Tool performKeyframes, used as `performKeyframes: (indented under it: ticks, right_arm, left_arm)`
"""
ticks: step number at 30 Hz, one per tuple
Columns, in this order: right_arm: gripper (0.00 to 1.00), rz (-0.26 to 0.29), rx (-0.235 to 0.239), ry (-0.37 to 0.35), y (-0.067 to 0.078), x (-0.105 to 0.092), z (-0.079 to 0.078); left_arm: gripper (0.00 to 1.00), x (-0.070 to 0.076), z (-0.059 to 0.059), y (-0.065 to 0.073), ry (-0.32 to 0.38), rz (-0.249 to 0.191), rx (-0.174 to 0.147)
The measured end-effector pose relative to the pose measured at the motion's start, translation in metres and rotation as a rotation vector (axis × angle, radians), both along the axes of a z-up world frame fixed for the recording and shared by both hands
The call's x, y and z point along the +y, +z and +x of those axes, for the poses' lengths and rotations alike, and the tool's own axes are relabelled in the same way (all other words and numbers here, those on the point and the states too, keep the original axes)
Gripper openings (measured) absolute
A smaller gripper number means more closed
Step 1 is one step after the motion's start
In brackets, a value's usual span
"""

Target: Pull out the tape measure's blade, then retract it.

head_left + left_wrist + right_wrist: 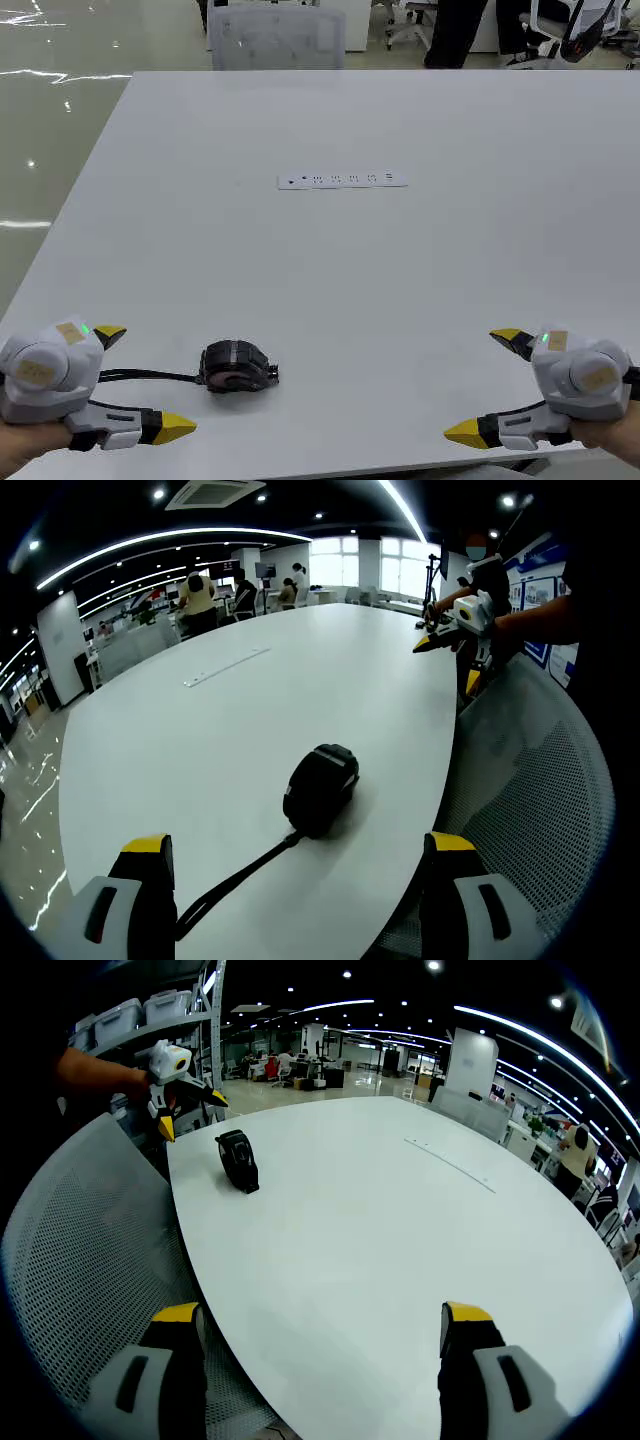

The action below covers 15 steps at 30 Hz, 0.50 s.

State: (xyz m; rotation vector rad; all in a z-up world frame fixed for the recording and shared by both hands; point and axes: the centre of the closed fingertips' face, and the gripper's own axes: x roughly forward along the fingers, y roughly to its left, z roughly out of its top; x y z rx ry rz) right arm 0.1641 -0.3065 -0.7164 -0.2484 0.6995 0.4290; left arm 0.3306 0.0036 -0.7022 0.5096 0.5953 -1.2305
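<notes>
One wide white surface [350, 280] carries everything, and at its near edge the left gripper [143, 380] and right gripper [484, 384] are held well apart, each with jaws spread and gripping nothing. Far across the middle lies a white power strip [342, 180], while the dark tape measure [235, 366] rests near the front edge, just beside the left gripper and facing its spread jaws. Its black strap [240, 875] trails back along the surface between those two jaws.
</notes>
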Motion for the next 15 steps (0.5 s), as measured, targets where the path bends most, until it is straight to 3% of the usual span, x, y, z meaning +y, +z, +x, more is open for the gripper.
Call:
performKeyframes:
  ticks: [2,5,9,13,15]
  right_arm:
    - [0.99,0.004,-0.002,0.003,0.002,0.002,0.004]
    - [0.99,0.021,-0.006,0.007,0.009,0.009,0.012]
    - [0.98,0.027,-0.024,0.06,0.017,0.025,0.023]
    - [0.98,0.032,-0.031,0.111,0.021,0.039,0.033]
    - [0.96,0.063,-0.04,0.118,0.021,0.045,0.039]
  left_arm:
    - [1.0,-0.008,-0.002,0.001,-0.038,0.003,0.006]
    - [0.99,-0.016,-0.004,-0.002,-0.112,0.055,-0.011]
    - [0.85,-0.024,-0.005,-0.011,-0.226,0.136,-0.014]
    - [0.85,-0.036,-0.003,-0.018,-0.324,0.201,-0.036]
    - [0.83,-0.045,-0.003,-0.018,-0.336,0.195,-0.006]
